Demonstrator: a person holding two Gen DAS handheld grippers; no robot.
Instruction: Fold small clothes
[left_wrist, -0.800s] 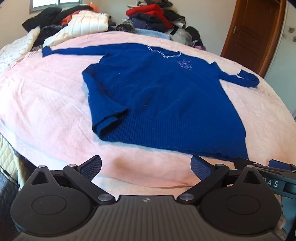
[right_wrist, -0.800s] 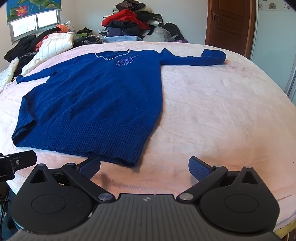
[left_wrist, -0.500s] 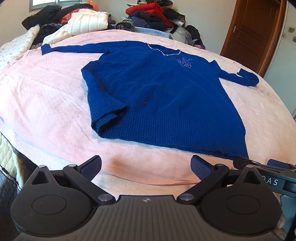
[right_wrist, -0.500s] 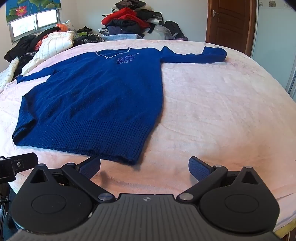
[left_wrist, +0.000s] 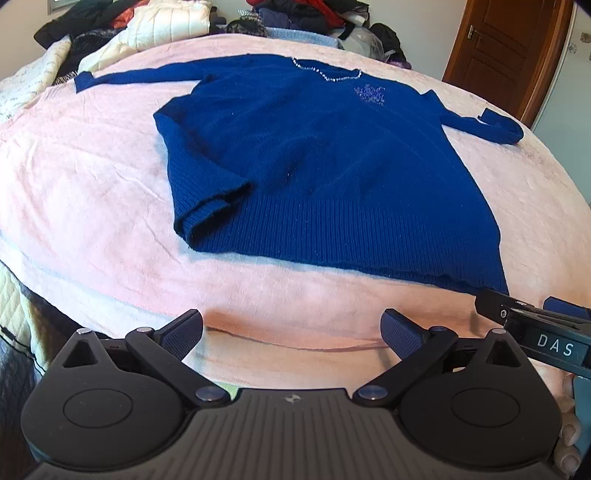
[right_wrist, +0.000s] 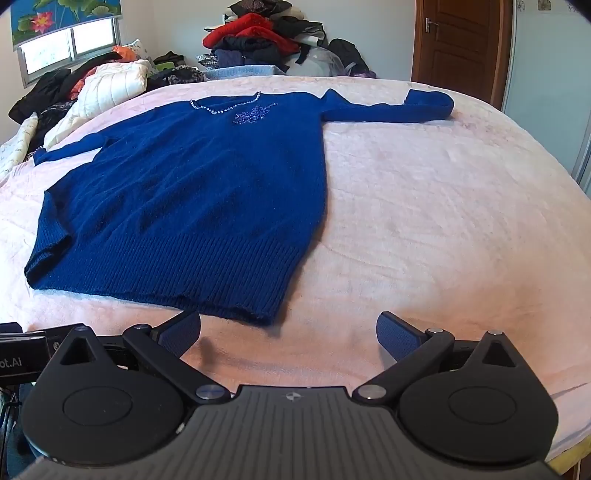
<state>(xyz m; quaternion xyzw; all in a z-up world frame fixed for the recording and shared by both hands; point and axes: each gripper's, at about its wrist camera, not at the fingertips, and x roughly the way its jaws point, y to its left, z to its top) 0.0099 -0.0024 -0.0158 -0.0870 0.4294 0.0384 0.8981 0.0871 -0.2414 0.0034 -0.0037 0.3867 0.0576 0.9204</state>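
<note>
A dark blue knit sweater (left_wrist: 325, 173) (right_wrist: 192, 199) lies flat and face up on the pink bedspread (left_wrist: 85, 177), neckline away from me, both sleeves stretched out sideways. Its lower left hem corner (left_wrist: 207, 221) is folded over onto the body. My left gripper (left_wrist: 291, 330) stands open just short of the hem, nothing between its fingers. My right gripper (right_wrist: 288, 332) is open too, near the hem's right corner (right_wrist: 266, 314), over bare bedspread (right_wrist: 443, 221). The right gripper's body shows at the right edge of the left wrist view.
Heaps of clothes (right_wrist: 258, 40) and a white quilted jacket (right_wrist: 110, 85) lie along the bed's far side. A wooden door (right_wrist: 458, 40) stands at the back right. The bed's near edge drops off at the lower left (left_wrist: 22, 314).
Both grippers have moved forward and closer to the sweater's hem; the sweater looks larger and sits lower in both views. The jaws stayed open and the sweater has not moved.
</note>
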